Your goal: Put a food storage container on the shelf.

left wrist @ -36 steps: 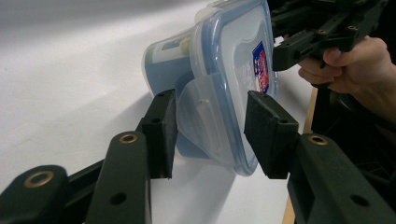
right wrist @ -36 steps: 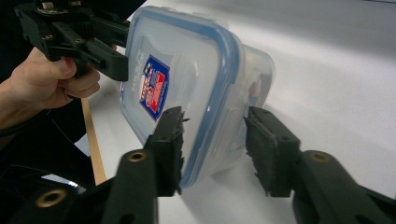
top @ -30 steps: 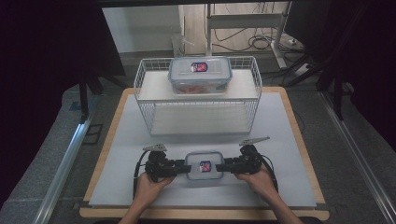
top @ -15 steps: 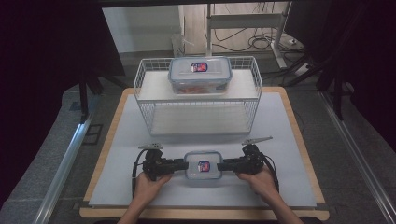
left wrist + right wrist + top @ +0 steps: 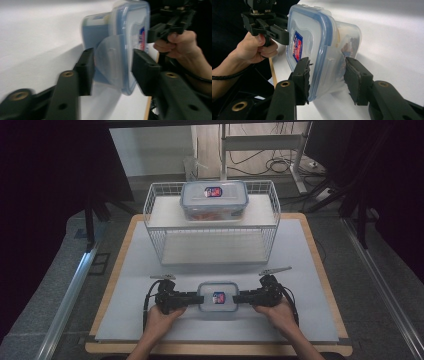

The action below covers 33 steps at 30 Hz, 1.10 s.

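A small clear container (image 5: 218,297) with a blue-rimmed lid and a red-blue label lies on the white mat near the front edge. My left gripper (image 5: 200,298) meets its left end. In the left gripper view the end latch (image 5: 110,60) sits between the jaws (image 5: 113,71), which have just been opening; thin gaps show beside the pads. My right gripper (image 5: 235,297) holds the opposite end. Its jaws (image 5: 327,75) have just been closing and press on the lid rim and latch (image 5: 332,67).
A white wire basket (image 5: 150,215) stands at the back of the mat with a larger lidded container (image 5: 214,200) on its upper shelf. The wooden board's edge (image 5: 215,349) runs close below the hands. Bare mat (image 5: 300,270) lies between basket and hands.
Both hands and the small container stay in the same spot at the front of the mat. The left hand has shifted only slightly.
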{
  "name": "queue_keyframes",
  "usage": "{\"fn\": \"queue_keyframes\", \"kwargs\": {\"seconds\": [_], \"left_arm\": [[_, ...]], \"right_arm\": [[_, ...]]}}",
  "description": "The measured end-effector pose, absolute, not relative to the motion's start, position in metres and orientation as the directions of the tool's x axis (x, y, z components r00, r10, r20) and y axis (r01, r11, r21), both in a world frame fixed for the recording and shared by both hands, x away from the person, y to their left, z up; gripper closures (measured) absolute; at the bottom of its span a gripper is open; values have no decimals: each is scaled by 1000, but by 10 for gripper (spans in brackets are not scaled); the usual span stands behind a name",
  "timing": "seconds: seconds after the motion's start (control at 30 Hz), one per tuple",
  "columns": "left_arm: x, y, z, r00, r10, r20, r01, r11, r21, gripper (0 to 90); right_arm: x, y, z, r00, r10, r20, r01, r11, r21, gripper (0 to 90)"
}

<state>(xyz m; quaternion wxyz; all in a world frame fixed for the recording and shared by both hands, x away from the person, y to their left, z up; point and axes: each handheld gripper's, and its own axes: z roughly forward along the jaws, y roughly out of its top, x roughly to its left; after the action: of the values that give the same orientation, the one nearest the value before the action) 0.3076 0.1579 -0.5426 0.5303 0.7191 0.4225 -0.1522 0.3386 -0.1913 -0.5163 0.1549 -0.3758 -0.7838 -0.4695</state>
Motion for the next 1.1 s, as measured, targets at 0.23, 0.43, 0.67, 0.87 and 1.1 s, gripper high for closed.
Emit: {"fn": "queue_keyframes", "kwargs": {"seconds": [0.23,0.43,0.67,0.87,1.1], "left_arm": [[308,160,-544,574,431,-696,787,-54,615,573],[311,164,-541,550,449,-704,792,-14,610,573],[311,164,-524,581,463,-669,760,-16,649,573],[314,161,-503,604,471,-643,738,-25,675,574],[323,160,-473,637,473,-609,700,-23,713,574]], "right_arm": [[339,-191,-517,-665,446,599,738,274,616,567],[339,-188,-517,-661,454,598,740,258,621,578],[340,-189,-506,-664,441,604,732,221,644,583],[344,-191,-489,-678,438,591,714,198,672,582],[353,-192,-459,-697,440,566,687,180,704,579]]}}
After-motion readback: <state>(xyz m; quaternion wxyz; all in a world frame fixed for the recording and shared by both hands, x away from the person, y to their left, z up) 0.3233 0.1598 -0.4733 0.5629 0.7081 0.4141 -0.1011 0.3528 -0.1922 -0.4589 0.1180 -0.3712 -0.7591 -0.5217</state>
